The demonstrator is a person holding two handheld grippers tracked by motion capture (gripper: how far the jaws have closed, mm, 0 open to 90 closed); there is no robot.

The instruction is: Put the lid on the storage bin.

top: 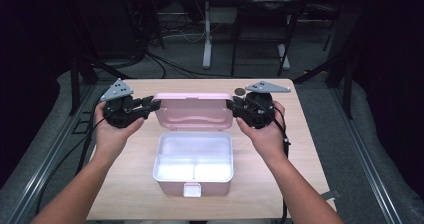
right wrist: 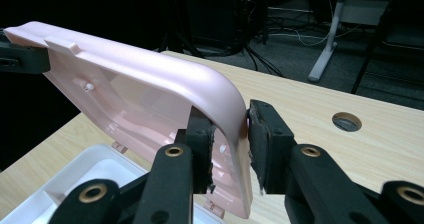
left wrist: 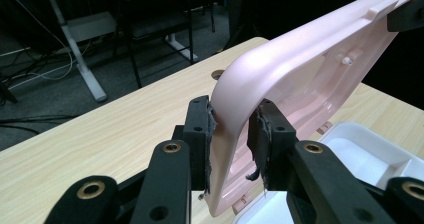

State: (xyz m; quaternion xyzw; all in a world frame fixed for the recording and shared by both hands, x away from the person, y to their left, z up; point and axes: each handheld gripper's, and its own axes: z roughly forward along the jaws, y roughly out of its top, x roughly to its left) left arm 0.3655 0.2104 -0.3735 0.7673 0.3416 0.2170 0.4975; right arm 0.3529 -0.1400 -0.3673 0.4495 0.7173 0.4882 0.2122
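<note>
Now we have the pink lid (top: 192,109) standing up off the box (top: 194,181), almost upright, so the opening looks as good as done. The left tool (top: 150,103) sits at one top corner and the right tool (top: 234,105) at the other, with the lid stretched between them.

Both tools straddle the lid's curved rim, jaws part-way open. From the left gripper view we see one pad against the outer face and a sliver of dark beside the other. From the right gripper view the outer pad (right wrist: 256,134) stands just clear of the plastic. So we call it a loose straddle on both sides, not a clamp.

The lid's long axis runs straight from one tool to the other, across the tabletop (top: 135,174). Its hollow inner face looks back toward us, its smooth outer face away, and its hinge edge sits below the tools at the box's far side.

The box lies below the tools and nearer to us, the same way round, mouth up. Its white tray (top: 195,156) is bare and the latch (top: 192,189) is on our side.

What's left, by our reckoning: draw both tools off the corners and see that the lid stays up by itself.
</note>
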